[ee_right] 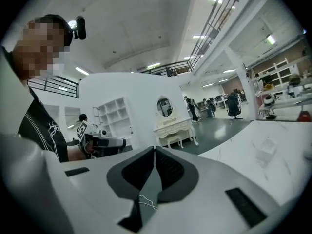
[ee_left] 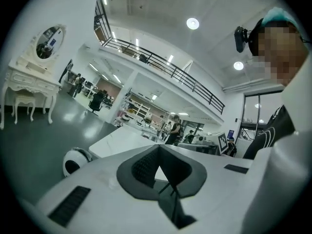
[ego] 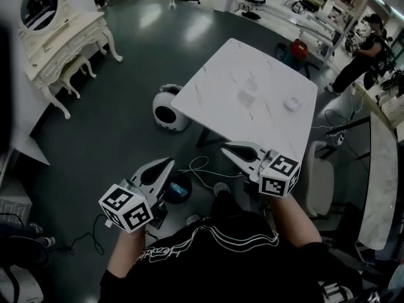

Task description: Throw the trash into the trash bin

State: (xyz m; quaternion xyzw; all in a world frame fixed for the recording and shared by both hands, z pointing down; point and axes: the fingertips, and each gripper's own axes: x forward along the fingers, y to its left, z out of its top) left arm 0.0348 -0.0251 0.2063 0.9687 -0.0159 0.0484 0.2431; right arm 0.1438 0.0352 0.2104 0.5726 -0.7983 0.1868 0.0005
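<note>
While the trash lies on the white, grey-veined, marble-look tabletop [ego: 214,84], both grippers are held in the air just off that tabletop's near edge. The left gripper [ego: 169,162], a smooth white shell tapering to a beak, has its dark ribbed pads meeting at the tips with nothing between them. The right gripper [ego: 225,148], closer to the tabletop's near edge, is closed in the same way and is also empty. Each carries a cube of black-and-white square markers. Two bits of trash sit toward the tabletop's right side. One is a crumpled clear plastic piece [ego: 247,95]. The other, nearer the right edge, is a small white crumpled wad [ego: 292,103]. On the glossy dark floor [ego: 126,74], just beside the tabletop's left corner, stands a rounded white bin [ego: 167,109] with a dark circular opening.
</note>
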